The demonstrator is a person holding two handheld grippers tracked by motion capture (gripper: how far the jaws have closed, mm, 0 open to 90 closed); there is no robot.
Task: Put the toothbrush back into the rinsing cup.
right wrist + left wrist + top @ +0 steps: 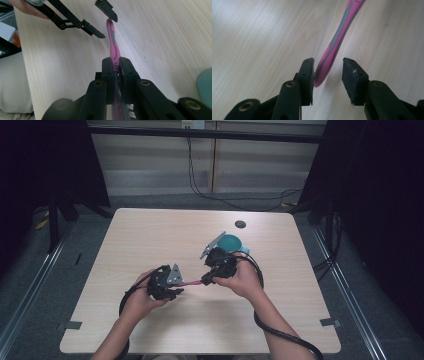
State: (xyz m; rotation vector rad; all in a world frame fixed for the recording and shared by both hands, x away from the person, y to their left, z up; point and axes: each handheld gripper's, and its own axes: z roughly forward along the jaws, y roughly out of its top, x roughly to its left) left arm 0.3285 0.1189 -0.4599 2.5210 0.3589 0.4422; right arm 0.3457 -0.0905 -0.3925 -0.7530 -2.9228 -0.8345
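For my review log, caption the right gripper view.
Right gripper clamps a pink toothbrush, its handle end between the open left gripper.

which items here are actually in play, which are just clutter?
In play:
- toothbrush, pink and grey, clamped in the right gripper
- left gripper, open, jaws either side of the handle's free end

Lying about:
- teal dish behind the right gripper
- dark round spot near the table's far edge
- cables on the floor beyond

The table [150, 240] is showing a pale wood-grain surface, smooth and matt. The toothbrush [337, 42] is looking like glossy pink plastic with grey rubbery inlays, while the right gripper [116, 65] is showing matt black plastic jaws with brass-coloured rivets.
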